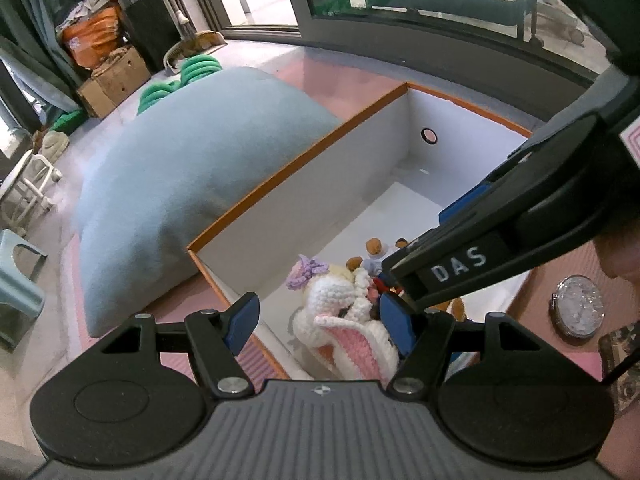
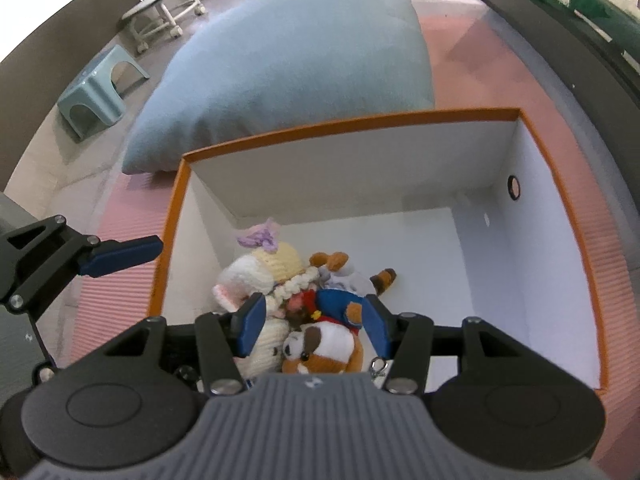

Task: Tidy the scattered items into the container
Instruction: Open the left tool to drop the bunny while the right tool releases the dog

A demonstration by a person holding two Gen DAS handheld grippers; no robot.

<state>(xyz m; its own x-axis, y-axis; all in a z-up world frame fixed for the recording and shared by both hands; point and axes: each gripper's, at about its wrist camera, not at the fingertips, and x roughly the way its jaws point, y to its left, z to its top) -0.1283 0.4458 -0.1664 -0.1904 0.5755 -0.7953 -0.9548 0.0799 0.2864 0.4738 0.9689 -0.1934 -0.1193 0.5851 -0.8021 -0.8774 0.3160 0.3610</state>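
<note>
An orange-rimmed box (image 1: 296, 164) with white inside walls (image 2: 352, 120) sits on a pink mat. In it lie a white crocheted bunny (image 1: 340, 312) with a purple bow (image 2: 260, 276) and a brown-and-white plush dog in a blue jacket (image 2: 324, 344). My left gripper (image 1: 320, 322) is open above the box's near corner, over the bunny. My right gripper (image 2: 314, 322) is open just above the plush dog, empty. The right gripper's body crosses the left wrist view (image 1: 500, 232). One left finger shows in the right wrist view (image 2: 120, 258), outside the box.
A large blue-grey cushion (image 1: 192, 176) lies against the box's far side (image 2: 288, 64). A round silver-lidded object (image 1: 578, 310) lies on the mat right of the box. A pale green stool (image 2: 96, 92), a white wheeled stool (image 2: 160, 12), green foam rings (image 1: 188, 76) and glass doors surround.
</note>
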